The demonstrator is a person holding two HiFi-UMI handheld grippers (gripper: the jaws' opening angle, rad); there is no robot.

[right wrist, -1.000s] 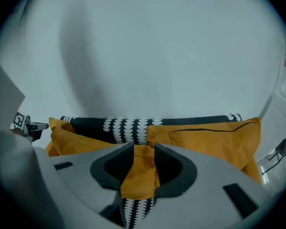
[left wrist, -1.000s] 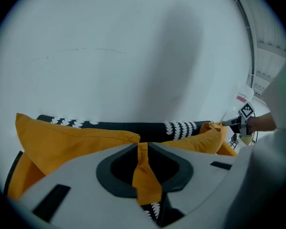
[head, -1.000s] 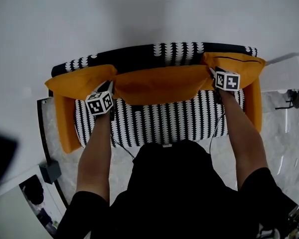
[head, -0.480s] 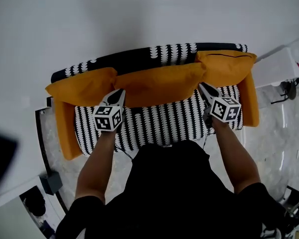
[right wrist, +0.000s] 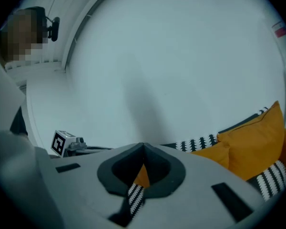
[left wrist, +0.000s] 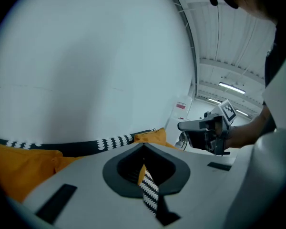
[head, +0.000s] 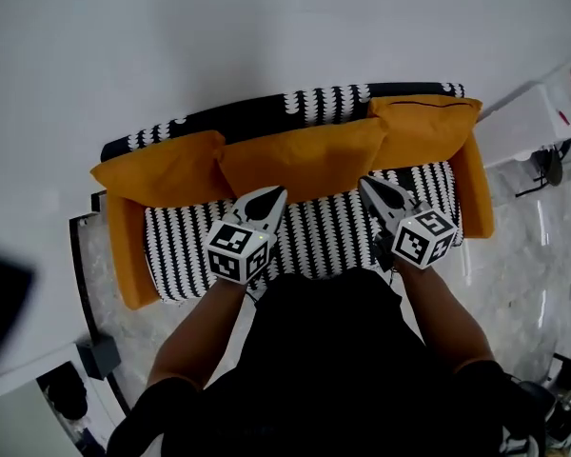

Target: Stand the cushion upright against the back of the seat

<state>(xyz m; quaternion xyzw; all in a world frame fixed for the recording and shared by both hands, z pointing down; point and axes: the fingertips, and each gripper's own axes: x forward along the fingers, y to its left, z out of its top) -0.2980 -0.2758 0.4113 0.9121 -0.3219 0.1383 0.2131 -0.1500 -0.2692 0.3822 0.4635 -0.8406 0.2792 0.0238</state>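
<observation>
Three orange cushions lean upright against the back of the black-and-white patterned sofa (head: 295,227). The middle cushion (head: 305,165) stands between a left one (head: 162,171) and a taller right one (head: 423,127). My left gripper (head: 276,191) hovers over the seat just in front of the middle cushion, apart from it. My right gripper (head: 364,183) hangs near that cushion's right end. Both have just closed their jaws, which meet with nothing between them (left wrist: 144,144) (right wrist: 143,146). Each gripper view shows cushion edges (left wrist: 19,168) (right wrist: 257,142) low beyond the jaws.
The sofa has orange arms (head: 128,246) and stands against a white wall. A white cabinet (head: 533,127) is beside its right end. Grey marbled floor (head: 523,255) lies to the right, and dark small items (head: 100,327) sit on the floor at the lower left.
Both grippers have drawn back from the cushions toward the person, risen and come closer together. Their jaws went from open to shut. The middle cushion stays leaning on the backrest.
</observation>
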